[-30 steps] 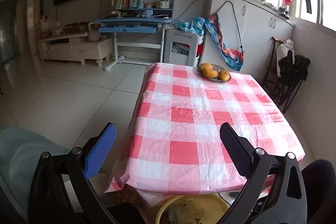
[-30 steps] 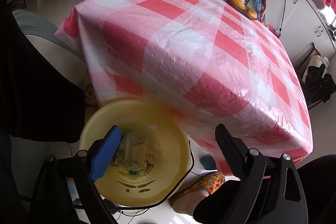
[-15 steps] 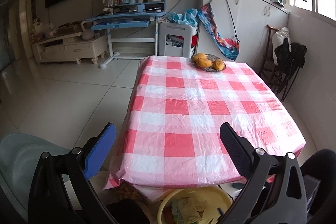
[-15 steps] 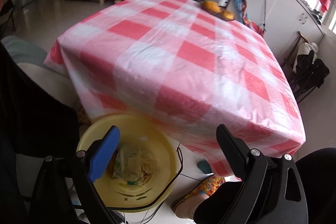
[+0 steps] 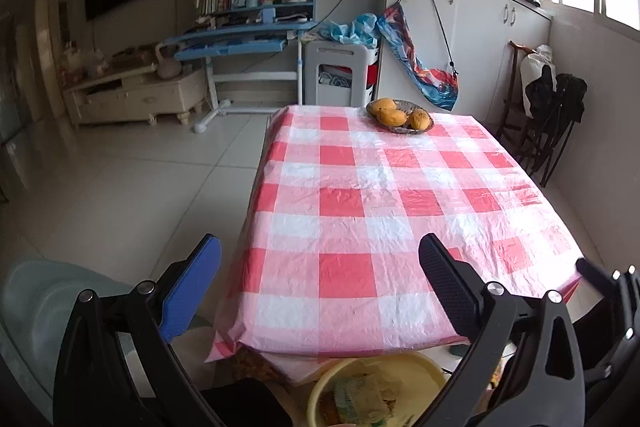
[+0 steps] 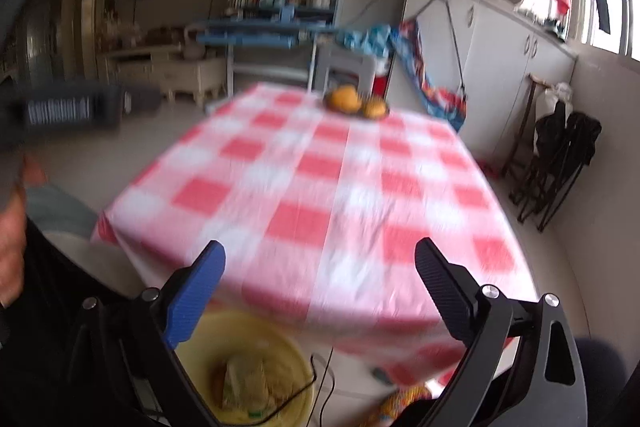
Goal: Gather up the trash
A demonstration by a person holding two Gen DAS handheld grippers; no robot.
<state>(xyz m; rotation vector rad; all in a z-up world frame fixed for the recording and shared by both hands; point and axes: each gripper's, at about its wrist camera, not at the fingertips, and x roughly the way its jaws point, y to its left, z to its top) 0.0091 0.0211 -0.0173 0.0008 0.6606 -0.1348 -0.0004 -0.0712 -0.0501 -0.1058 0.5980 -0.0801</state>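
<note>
A yellow basin (image 5: 420, 367) with crumpled wrappers (image 5: 360, 397) in it stands on the floor below the near table edge; it also shows in the right wrist view (image 6: 288, 355), with trash (image 6: 244, 383) inside. My left gripper (image 5: 320, 279) is open and empty, held above the near end of the red-and-white checked tablecloth (image 5: 380, 203). My right gripper (image 6: 320, 279) is open and empty, above the basin and the cloth (image 6: 328, 195); that view is blurred.
A dish of mangoes (image 5: 400, 115) sits at the table's far end. A grey chair (image 5: 36, 315) stands at the left. Folded dark chairs (image 5: 548, 119) lean at the right wall. A desk (image 5: 240, 43) and a white cart (image 5: 340, 75) stand beyond the table.
Both grippers have risen and tilted up. The right wrist view has swung from the basin toward the table top and room. Both stay open.
</note>
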